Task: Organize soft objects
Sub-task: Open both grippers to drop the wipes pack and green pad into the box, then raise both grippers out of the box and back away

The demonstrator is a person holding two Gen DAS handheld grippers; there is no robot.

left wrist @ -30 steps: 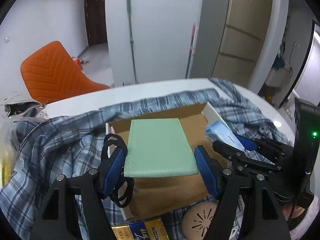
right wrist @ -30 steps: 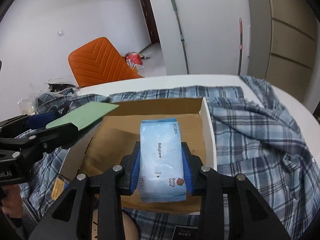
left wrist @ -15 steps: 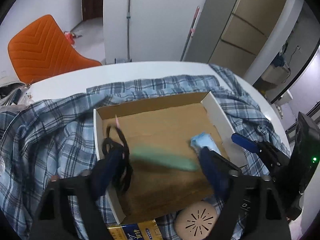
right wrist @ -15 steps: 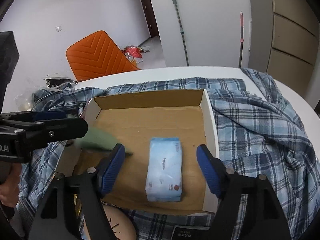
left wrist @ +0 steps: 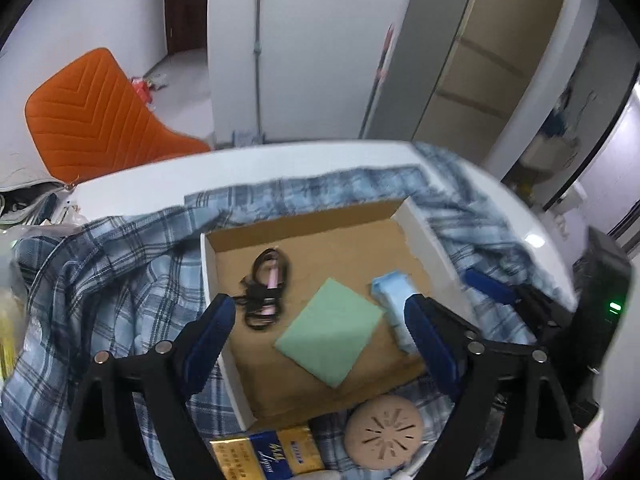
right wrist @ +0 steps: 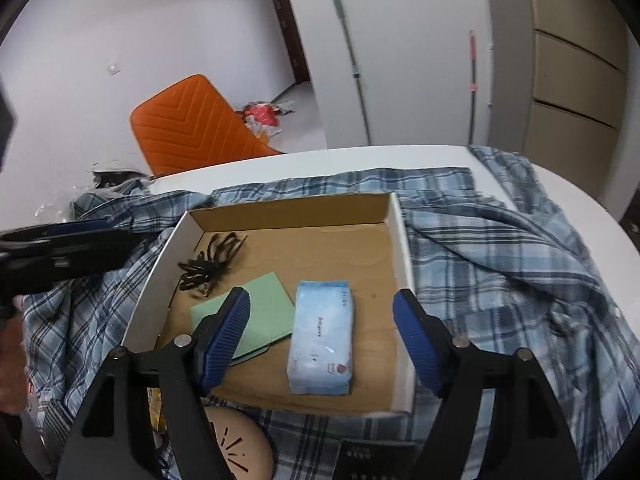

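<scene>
A shallow cardboard box (left wrist: pixel 424 236) (right wrist: pixel 401 240) lies on a blue plaid shirt (left wrist: pixel 100 280) (right wrist: pixel 500 264). Inside lie a green cloth (left wrist: pixel 330 336) (right wrist: pixel 268 312), a blue tissue pack (left wrist: pixel 392 300) (right wrist: pixel 322 342) and a tangle of black hair ties (left wrist: pixel 264 288) (right wrist: pixel 208 264). My left gripper (left wrist: pixel 316 340) is open and empty above the box's near part. My right gripper (right wrist: pixel 322 340) is open and empty above the tissue pack. The left gripper also shows at the left of the right wrist view (right wrist: pixel 60 248).
A round beige disc (left wrist: pixel 384 432) (right wrist: pixel 236 444) and a gold-blue packet (left wrist: pixel 268 456) lie in front of the box. A dark object (right wrist: pixel 372 460) lies at the near edge. An orange chair (left wrist: pixel 100 116) (right wrist: pixel 192 124) stands behind the white table (left wrist: pixel 132 180).
Both grippers opened and pulled back. The green cloth dropped from the left gripper into the box; the tissue pack was let go by the right gripper and lies in the box.
</scene>
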